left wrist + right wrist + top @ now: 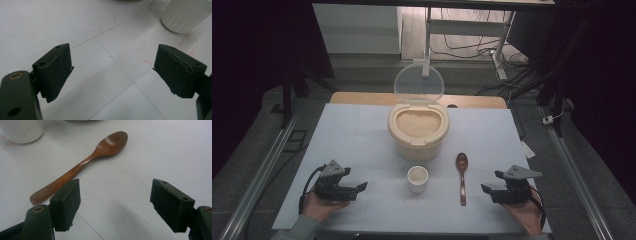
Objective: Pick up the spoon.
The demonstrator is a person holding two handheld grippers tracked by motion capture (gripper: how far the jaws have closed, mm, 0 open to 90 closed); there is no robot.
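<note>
Gaping wide, empty: both hand-held grippers — L [112, 72], R [115, 202]; rice bin [418, 131] up top.

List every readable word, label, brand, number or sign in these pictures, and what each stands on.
None: no readable text.
Rice container: no label shows.
Cup: plain white.
Spoon: bare wood.
Mat: thin grid lines and faint red scribbles beside the cup, not letters or numbers.
</note>
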